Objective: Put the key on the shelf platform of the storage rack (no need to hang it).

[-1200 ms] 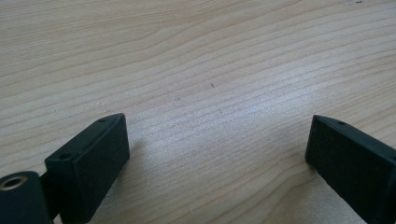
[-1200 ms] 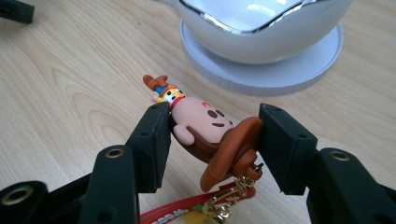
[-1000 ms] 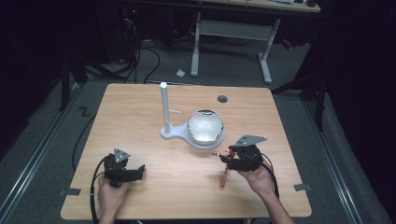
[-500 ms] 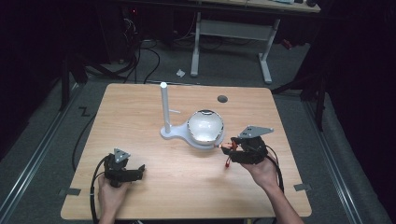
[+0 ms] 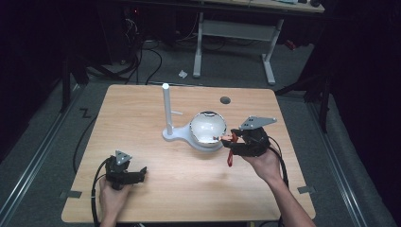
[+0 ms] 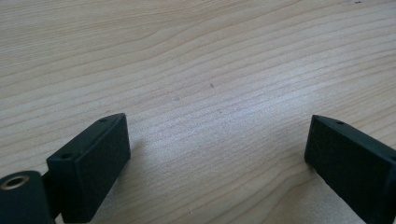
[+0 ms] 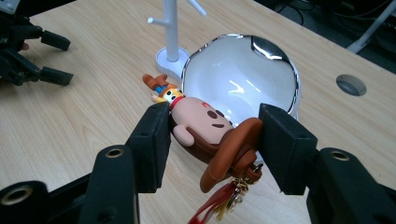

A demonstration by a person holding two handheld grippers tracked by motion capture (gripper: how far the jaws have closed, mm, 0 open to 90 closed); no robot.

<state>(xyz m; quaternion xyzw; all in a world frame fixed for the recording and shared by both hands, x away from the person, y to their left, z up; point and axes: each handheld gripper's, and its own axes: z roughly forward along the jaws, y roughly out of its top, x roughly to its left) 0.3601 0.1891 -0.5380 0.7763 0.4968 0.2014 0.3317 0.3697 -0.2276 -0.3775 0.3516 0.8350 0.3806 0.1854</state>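
Note:
A rubbery brown dog-shaped keychain figure (image 7: pixel 210 130) with a red strap (image 5: pixel 230 159) is clamped between the jaws of my right gripper (image 7: pixel 212 133) (image 5: pixel 229 143). It hangs just in front of a white silver-rimmed bowl (image 7: pixel 238 77) (image 5: pixel 207 127), which sits on a white stand with an upright peg post (image 5: pixel 166 111) (image 7: pixel 171 28). My left gripper (image 5: pixel 137 174) rests at the table's front left, jaws wide apart over bare wood (image 6: pixel 215 93); it also appears at the upper left of the right gripper view (image 7: pixel 51 56).
The wooden table (image 5: pixel 142 109) has a round cable hole (image 5: pixel 225 100) near its far edge. A desk frame and cables stand on the dark floor beyond. Tape marks sit at the front corners.
My right gripper has carried the keychain figure up and away from the front edge to the bowl's rim. The left gripper has stayed put.

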